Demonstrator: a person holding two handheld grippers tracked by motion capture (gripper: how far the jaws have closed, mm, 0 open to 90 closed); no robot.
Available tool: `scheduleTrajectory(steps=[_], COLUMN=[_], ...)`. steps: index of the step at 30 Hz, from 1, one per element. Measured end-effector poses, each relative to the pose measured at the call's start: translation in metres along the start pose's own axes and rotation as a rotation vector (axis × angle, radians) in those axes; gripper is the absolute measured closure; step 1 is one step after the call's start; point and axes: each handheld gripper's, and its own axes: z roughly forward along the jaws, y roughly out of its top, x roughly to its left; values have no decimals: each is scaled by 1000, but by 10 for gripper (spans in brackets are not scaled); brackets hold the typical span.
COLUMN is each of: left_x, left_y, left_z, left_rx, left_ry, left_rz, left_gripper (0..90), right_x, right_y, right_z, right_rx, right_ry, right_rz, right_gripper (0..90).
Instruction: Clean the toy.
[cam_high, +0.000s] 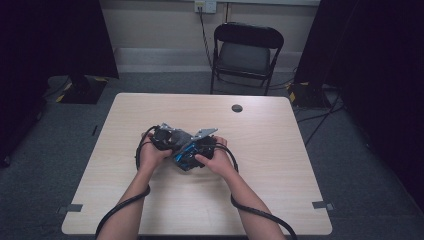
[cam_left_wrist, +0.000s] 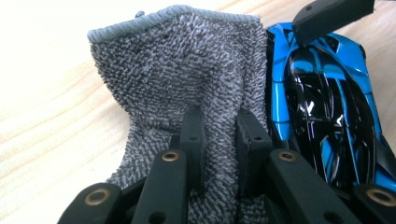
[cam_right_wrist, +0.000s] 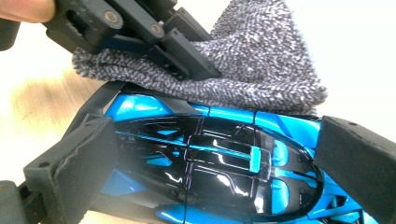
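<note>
At table centre: left tongs (cam_left_wrist: 219, 135) pinch grey cloth (cam_left_wrist: 187, 60); right tongs (cam_right_wrist: 210, 172) clamp blue toy car (cam_right_wrist: 210, 158).

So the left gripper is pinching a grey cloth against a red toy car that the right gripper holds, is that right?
Nearly, but the toy car is blue and black, not red; the right gripper view shows it plainly. The rest holds: the left gripper is shut on the grey cloth, which lies against the car, and the right gripper clamps the car between its jaws.
</note>
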Motion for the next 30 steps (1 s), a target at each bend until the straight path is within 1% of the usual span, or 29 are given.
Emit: scheduleTrajectory(steps=[3,4,6,9,12,17,21,22,26,30], left_x=[0,1,1,2,3,3,3,3,2,-2], left_y=[-3,-4,-7,-10,-13,-19,-23,-24,-30,-36], left_z=[-3,-4,-6,-10,-13,-17,-21,-23,-28,-33], left_rx=[-3,1,0,5,7,-6,-3,5,-4,-1], left_ry=[1,1,-2,-4,-7,-9,-9,-13,-13,-9], left_rz=[-4,2,1,-7,-3,-13,-21,-21,-28,-26], left_gripper=[755,755,755,754,755,755,755,755,754,754], right_x=[0,1,1,1,1,1,1,1,1,1], right_y=[0,0,0,0,0,0,0,0,0,0], right_z=[0,0,0,0,0,0,0,0,0,0], right_rx=[-1,-3,0,3,0,0,1,1,-1,0], right_ry=[0,1,1,0,1,2,1,1,1,0], right_rz=[-2,-2,-1,0,-1,-2,-2,-2,-2,-2], right_gripper=[0,0,0,0,0,0,0,0,0,0])
